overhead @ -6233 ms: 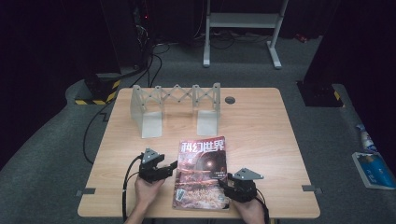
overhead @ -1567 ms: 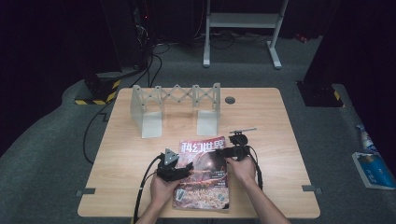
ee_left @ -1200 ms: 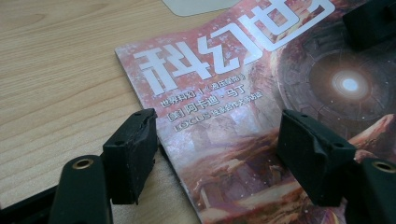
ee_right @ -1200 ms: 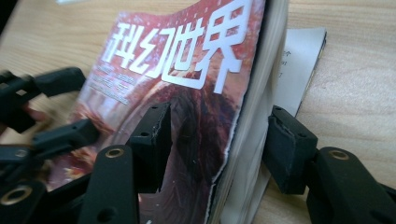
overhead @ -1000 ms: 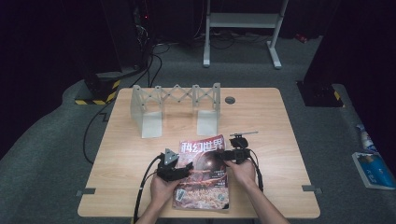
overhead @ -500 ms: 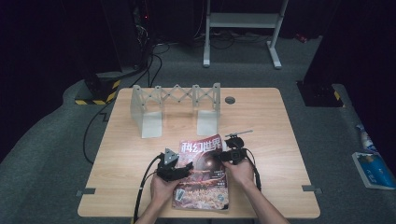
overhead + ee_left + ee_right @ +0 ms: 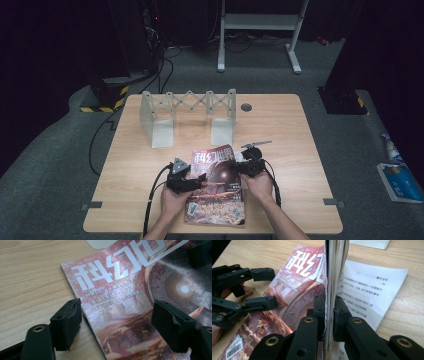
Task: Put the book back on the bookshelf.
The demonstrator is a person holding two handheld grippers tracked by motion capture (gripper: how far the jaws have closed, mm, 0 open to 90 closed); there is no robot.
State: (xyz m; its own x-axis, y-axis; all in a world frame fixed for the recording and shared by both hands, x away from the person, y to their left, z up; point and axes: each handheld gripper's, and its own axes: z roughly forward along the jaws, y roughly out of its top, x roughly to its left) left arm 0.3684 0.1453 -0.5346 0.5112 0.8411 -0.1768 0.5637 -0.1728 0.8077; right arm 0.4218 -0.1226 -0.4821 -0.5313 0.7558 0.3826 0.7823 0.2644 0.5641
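Right gripper [image 7: 329,315] just closed, pinching magazine [image 7: 216,185] page edges, left gripper [image 7: 117,322] wide over its spine edge — grey accordion rack [image 7: 187,116] well apart behind on table [image 7: 295,130].

Both hand-held grippers are matte black plastic: left hand-held gripper [image 7: 199,179], right hand-held gripper [image 7: 239,167]. Jaws are flat link bars with brass-coloured rivets at the pivots and blocky black pads [image 7: 67,322], edges slightly chipped. Grey three-cornered plate on top of each body. Black cable trails back from each one. Forearms bare, no sleeves in view.
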